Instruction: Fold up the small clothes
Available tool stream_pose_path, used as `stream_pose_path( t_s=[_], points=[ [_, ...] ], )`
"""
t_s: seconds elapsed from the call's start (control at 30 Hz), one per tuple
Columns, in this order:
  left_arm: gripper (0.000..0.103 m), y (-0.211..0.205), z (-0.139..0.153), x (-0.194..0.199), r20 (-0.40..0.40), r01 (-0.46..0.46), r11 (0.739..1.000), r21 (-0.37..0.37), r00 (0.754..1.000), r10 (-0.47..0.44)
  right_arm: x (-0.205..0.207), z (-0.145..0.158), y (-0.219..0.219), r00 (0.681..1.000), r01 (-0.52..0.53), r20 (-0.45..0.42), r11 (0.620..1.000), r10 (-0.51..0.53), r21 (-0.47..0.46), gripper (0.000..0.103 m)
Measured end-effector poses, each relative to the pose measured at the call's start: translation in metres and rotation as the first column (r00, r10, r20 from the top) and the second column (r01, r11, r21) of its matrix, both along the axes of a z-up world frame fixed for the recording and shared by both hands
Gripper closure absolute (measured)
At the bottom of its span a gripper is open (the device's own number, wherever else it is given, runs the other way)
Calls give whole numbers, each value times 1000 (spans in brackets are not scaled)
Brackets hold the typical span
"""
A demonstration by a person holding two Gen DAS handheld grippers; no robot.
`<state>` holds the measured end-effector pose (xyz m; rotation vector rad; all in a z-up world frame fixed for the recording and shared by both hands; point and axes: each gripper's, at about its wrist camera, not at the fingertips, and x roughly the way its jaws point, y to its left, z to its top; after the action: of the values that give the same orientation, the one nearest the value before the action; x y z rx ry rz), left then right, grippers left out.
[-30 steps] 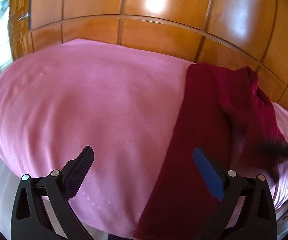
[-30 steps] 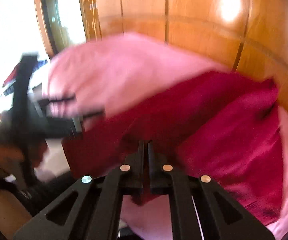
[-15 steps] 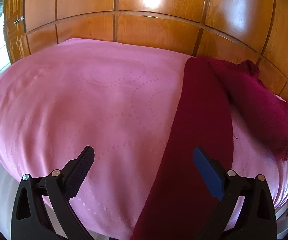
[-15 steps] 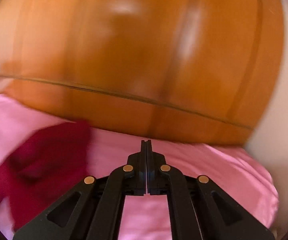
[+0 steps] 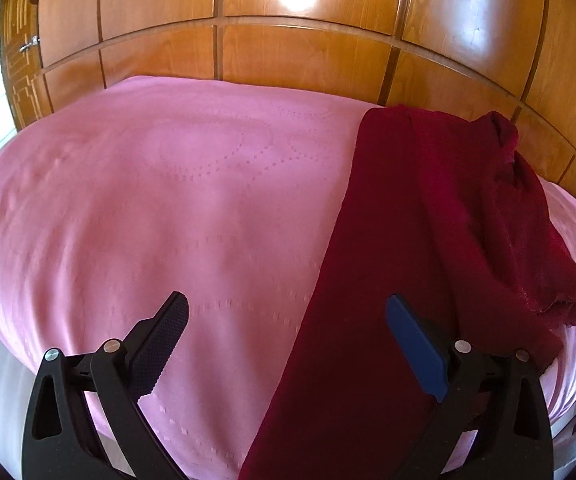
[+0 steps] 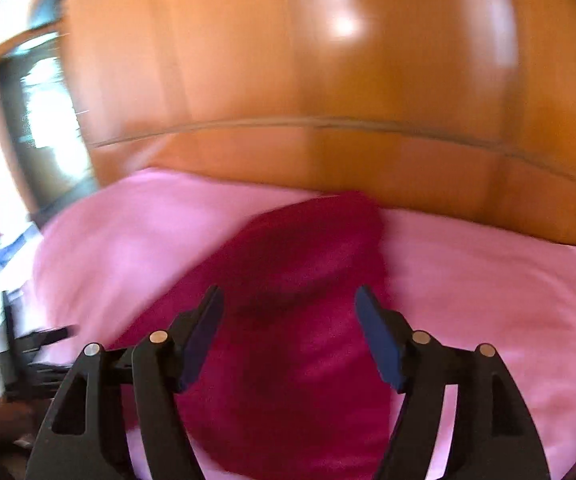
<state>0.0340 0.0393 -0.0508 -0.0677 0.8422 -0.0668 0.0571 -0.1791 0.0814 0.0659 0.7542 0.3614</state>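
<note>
A dark red garment point(image 5: 399, 248) lies on the pink bedspread point(image 5: 168, 200), a long strip running from the far edge to the near edge, with a folded flap on its right side. My left gripper point(image 5: 288, 314) hovers open above the near part of the bed, its right finger over the red cloth, holding nothing. In the blurred right wrist view the same red garment point(image 6: 288, 300) lies ahead. My right gripper point(image 6: 288, 304) hangs above it with its jaws opening and nothing pinched between them.
A glossy wooden wardrobe wall point(image 5: 307, 52) stands right behind the bed. A bright window or doorway point(image 6: 44, 120) shows at the left. The other gripper's black frame point(image 6: 28, 344) and a hand appear at the lower left of the right wrist view.
My right gripper let go of the red garment, swung away toward the wardrobe, came back over the cloth and opened. The garment's right flap settled flat. The left gripper barely shifted.
</note>
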Motion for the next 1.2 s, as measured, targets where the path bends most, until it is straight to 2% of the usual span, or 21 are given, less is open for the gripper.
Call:
stream_pose_path(
  t_s=[0.07, 0.17, 0.27, 0.37, 0.4, 0.43, 0.47, 0.5, 0.53, 0.57, 0.63, 0.7, 0.77, 0.83, 0.87, 0.9, 0.93, 1.0, 1.07, 1.1, 1.2],
  points=[
    [5, 1, -1, -2, -1, -11, 1000, -2, 1000, 11, 8, -13, 32, 995, -85, -42, 996, 87, 40, 34],
    [5, 4, -2, -3, -5, -26, 1000, 12, 1000, 26, 29, -45, 73, 982, -132, -128, 987, 143, 89, 34],
    [5, 5, -4, -6, 1, -31, 999, 42, 1000, 31, 44, -81, 109, 936, -154, -290, 974, 199, 169, 31],
    [5, 6, -6, -10, 11, -31, 997, 67, 999, 30, 39, -108, 131, 905, -181, -372, 979, 204, 98, 31],
    [5, 7, -7, -10, 9, -31, 997, 64, 1000, 30, 37, -115, 135, 904, -186, -382, 981, 193, 56, 34],
    [5, 10, -9, -11, 3, -31, 998, 54, 1000, 31, 34, -120, 138, 912, -197, -370, 980, 178, -12, 46],
    [5, 12, -11, -12, -2, -34, 998, 46, 999, 34, 28, -124, 138, 923, -203, -346, 977, 166, -73, 65],
    [5, 14, -12, -12, -7, -37, 999, 37, 999, 38, 27, -123, 136, 927, -207, -338, 973, 161, -104, 75],
    [5, 17, -13, -12, -12, -41, 999, 25, 999, 41, 22, -120, 132, 926, -208, -341, 973, 163, -99, 89],
    [5, 18, -13, -13, -10, -43, 999, 20, 999, 43, 20, -116, 126, 931, -201, -331, 973, 154, -114, 93],
    [5, 20, -10, -14, 3, -39, 999, 8, 999, 39, 15, -102, 109, 949, -183, -282, 975, 141, -129, 94],
    [14, 22, -3, -16, 26, -19, 1000, -21, 999, 19, 6, -81, 86, 971, -134, -214, 983, 106, -124, 94],
    [20, 20, 7, -15, 34, 36, 997, -75, 999, -33, 3, -49, 50, 992, -42, -126, 991, 25, -130, 94],
    [26, 16, 14, -12, 47, 70, 992, -103, 997, -65, 3, -24, 10, 995, 82, -41, 982, -90, -171, 94],
    [34, 10, 17, -10, 48, 103, 987, -121, 994, -98, 5, -14, -12, 988, 149, -3, 969, -153, -199, 94],
    [37, 3, 20, -6, 44, 139, 980, -140, 990, -134, 6, -8, -32, 978, 208, 23, 952, -208, -223, 94],
    [40, -2, 21, -4, 44, 160, 975, -154, 987, -155, 8, -3, -54, 960, 280, 55, 923, -275, -266, 94],
    [58, -20, 24, 5, 33, 234, 952, -195, 972, -232, 15, -1, -84, 925, 378, 106, 859, -364, -346, 94],
    [62, -38, 24, 13, 16, 288, 929, -234, 956, -292, 24, -4, -117, 882, 464, 145, 779, -447, -421, 94],
    [68, -46, 22, 18, 8, 308, 917, -254, 949, -317, 30, -9, -135, 857, 504, 161, 733, -489, -457, 94],
    [72, -69, 15, 36, -50, 334, 884, -328, 928, -369, 44, -21, -163, 808, 564, 165, 663, -565, -493, 94]
  ],
)
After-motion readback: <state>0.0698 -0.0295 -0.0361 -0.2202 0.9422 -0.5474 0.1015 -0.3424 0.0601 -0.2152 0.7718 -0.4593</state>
